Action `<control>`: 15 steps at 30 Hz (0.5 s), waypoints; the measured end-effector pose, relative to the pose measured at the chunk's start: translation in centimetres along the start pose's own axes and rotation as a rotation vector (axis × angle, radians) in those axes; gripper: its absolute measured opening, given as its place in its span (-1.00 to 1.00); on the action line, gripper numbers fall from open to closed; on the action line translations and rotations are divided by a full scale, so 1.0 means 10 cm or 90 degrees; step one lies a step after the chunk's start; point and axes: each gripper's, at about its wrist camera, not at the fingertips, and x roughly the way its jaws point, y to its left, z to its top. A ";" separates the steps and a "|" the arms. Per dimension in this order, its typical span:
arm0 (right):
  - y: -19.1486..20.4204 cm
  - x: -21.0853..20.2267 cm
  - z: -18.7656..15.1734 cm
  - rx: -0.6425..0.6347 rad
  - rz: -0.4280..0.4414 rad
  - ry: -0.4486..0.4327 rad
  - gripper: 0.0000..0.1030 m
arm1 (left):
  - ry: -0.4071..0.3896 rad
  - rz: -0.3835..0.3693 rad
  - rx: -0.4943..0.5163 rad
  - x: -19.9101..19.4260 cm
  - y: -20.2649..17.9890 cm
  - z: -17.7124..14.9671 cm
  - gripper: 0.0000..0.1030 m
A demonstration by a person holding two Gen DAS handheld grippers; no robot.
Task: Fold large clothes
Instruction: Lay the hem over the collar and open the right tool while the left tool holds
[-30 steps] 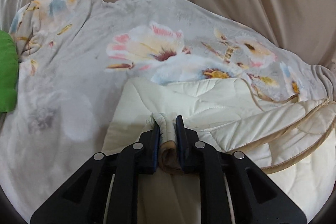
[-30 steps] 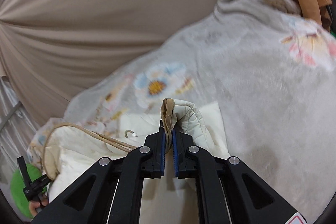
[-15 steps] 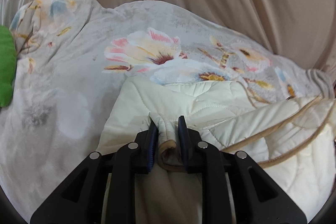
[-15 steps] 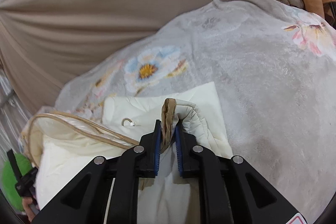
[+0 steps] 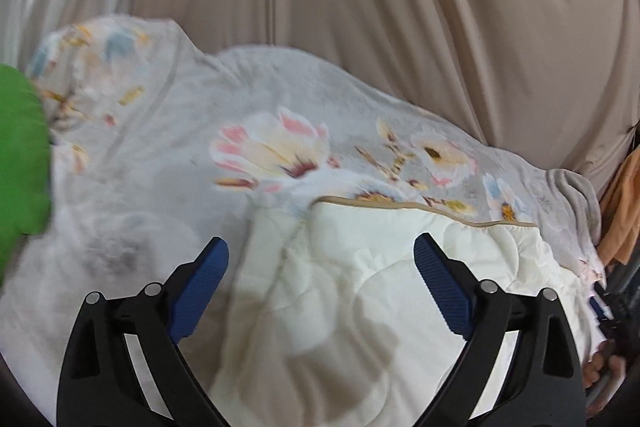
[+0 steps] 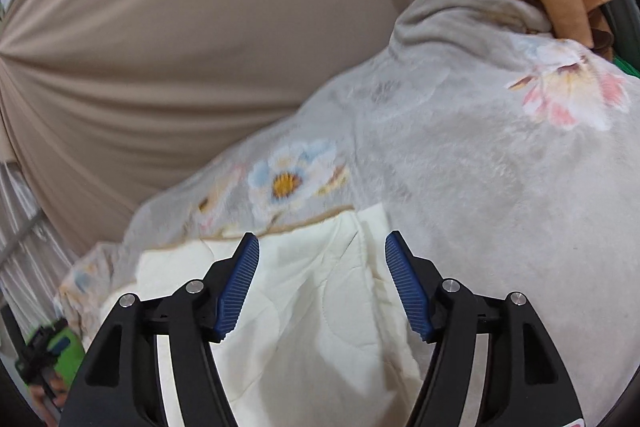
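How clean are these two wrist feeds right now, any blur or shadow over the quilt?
Left wrist: motion smear on the floral blanket and green cushion; soft gripper shadows across the cream quilt. Right wrist: blanket flowers blurred, black fingers sharp. Both bend straight lines, with dark fisheye corners.

Soft, even indoor light; slight motion blur, with dark fisheye-curved corners.

Quilted cream garment (image 5: 360, 267), matt; floral blanket (image 5: 160, 155), plush.

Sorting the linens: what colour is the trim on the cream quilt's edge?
Tan, a thin band along the quilt's far edge, clearest in the left wrist view.
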 end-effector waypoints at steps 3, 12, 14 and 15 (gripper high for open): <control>0.02 0.22 -0.03 0.000 -0.026 0.052 0.24 | 0.068 0.002 -0.034 0.42 -0.02 0.04 0.73; 0.31 -0.34 0.13 -0.064 0.095 -0.060 -0.76 | 0.059 0.007 -0.062 0.42 -0.03 0.12 -0.96; 0.40 -0.47 0.17 -0.083 0.104 -0.094 -0.77 | 0.035 0.010 -0.066 0.33 0.01 0.17 -1.00; 0.43 -0.44 0.17 -0.098 0.086 -0.095 -0.77 | 0.032 0.022 -0.059 0.33 0.01 0.18 -1.00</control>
